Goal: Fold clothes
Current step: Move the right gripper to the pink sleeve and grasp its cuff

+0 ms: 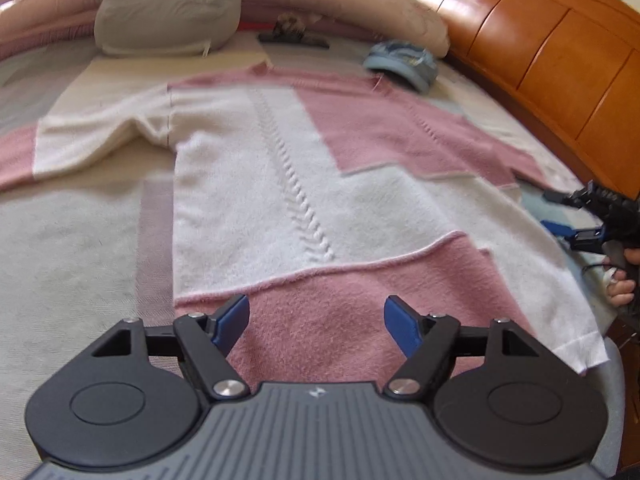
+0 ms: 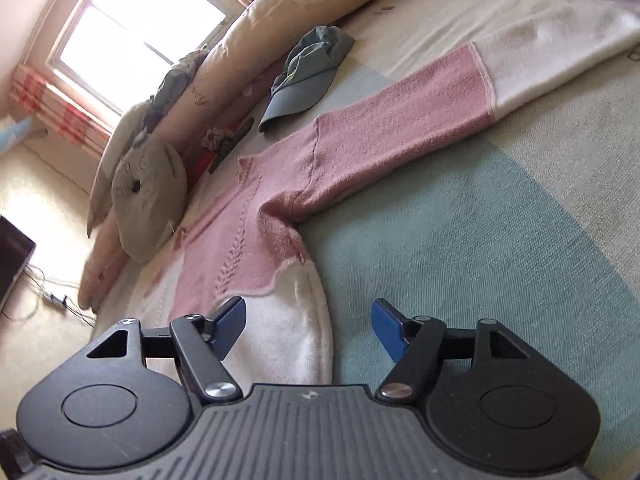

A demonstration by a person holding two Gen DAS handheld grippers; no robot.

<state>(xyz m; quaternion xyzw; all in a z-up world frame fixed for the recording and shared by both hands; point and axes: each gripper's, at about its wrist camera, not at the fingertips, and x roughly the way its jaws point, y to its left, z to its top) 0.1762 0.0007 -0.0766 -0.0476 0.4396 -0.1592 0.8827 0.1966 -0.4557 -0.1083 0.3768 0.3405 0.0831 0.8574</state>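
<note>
A pink and white knitted sweater [image 1: 280,168] lies spread flat on the bed, its pink hem nearest the left wrist camera. My left gripper [image 1: 316,326] hovers over that pink hem band, jaws wide apart, nothing between the blue pads. In the right wrist view the same sweater [image 2: 248,240] shows its side edge and one sleeve [image 2: 400,120] stretched out to the right. My right gripper [image 2: 308,328] is open above the white side edge of the sweater and the bedspread, holding nothing. That gripper [image 1: 592,216] also appears in a hand at the right edge of the left wrist view.
A blue cap [image 1: 404,62] [image 2: 308,76] lies beyond the sweater's shoulder. A grey cushion [image 1: 168,8] [image 2: 148,196] and long pillows [image 1: 376,8] line the far side. A wooden headboard [image 1: 540,52] runs along the right. A striped bedspread [image 2: 480,240] covers the bed.
</note>
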